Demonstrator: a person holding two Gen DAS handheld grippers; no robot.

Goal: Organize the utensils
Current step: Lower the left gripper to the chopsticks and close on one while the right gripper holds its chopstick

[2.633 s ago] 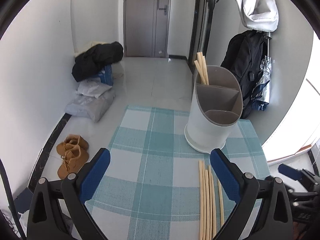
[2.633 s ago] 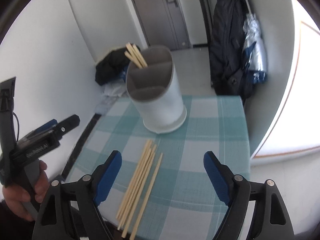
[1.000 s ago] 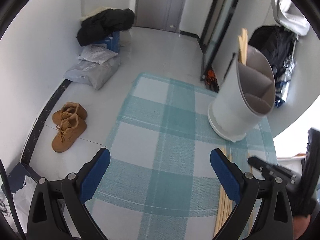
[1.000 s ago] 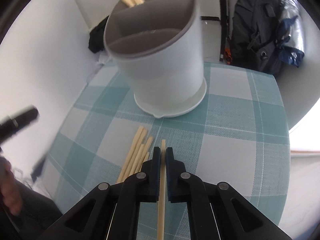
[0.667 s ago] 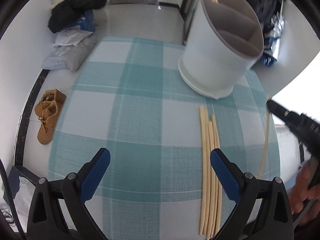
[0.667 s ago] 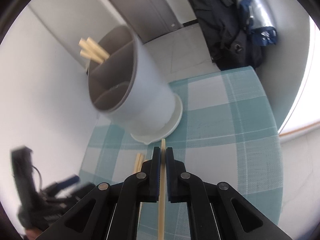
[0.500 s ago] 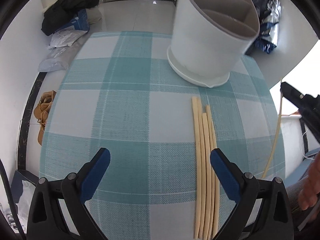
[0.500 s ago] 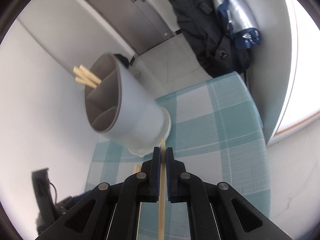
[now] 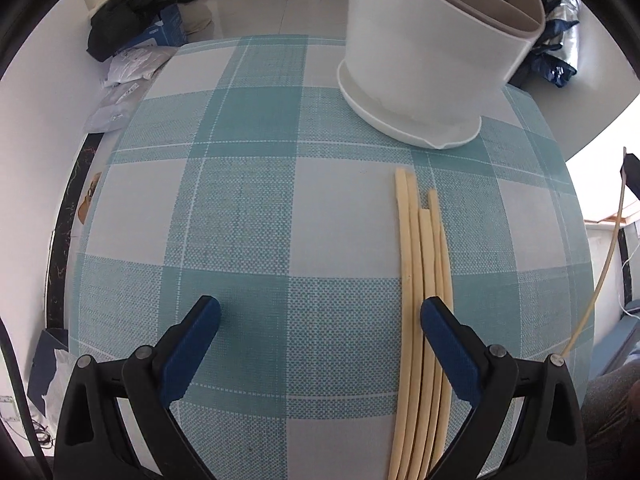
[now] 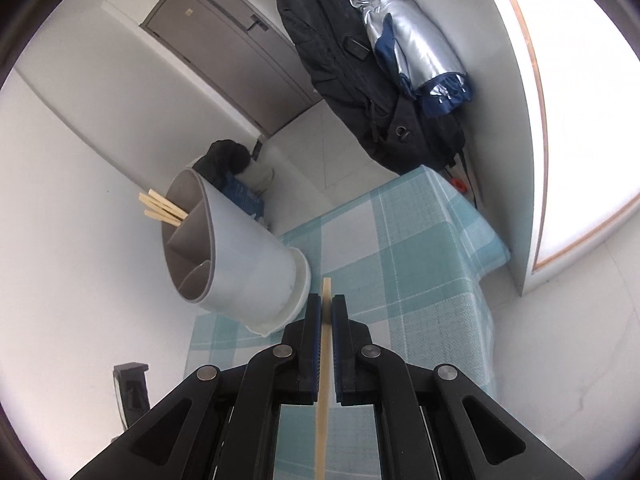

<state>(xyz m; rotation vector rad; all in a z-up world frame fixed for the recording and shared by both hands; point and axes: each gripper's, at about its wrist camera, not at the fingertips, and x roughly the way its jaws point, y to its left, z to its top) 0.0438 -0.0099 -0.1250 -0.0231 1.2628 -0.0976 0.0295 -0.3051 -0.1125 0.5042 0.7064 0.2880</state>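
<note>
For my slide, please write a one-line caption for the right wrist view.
Right tool shut on one chopstick, with the white utensil holder ahead on the checked tablecloth.

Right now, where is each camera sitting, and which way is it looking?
Left wrist: on the left gripper, looking steeply down at the checked tablecloth, the loose chopsticks and the white holder; its open fingers show.
Right wrist: on the right gripper, tilted, looking across the table toward the door; its fingers pinch one chopstick.
Shared: the holder, the tablecloth and that held chopstick.
</note>
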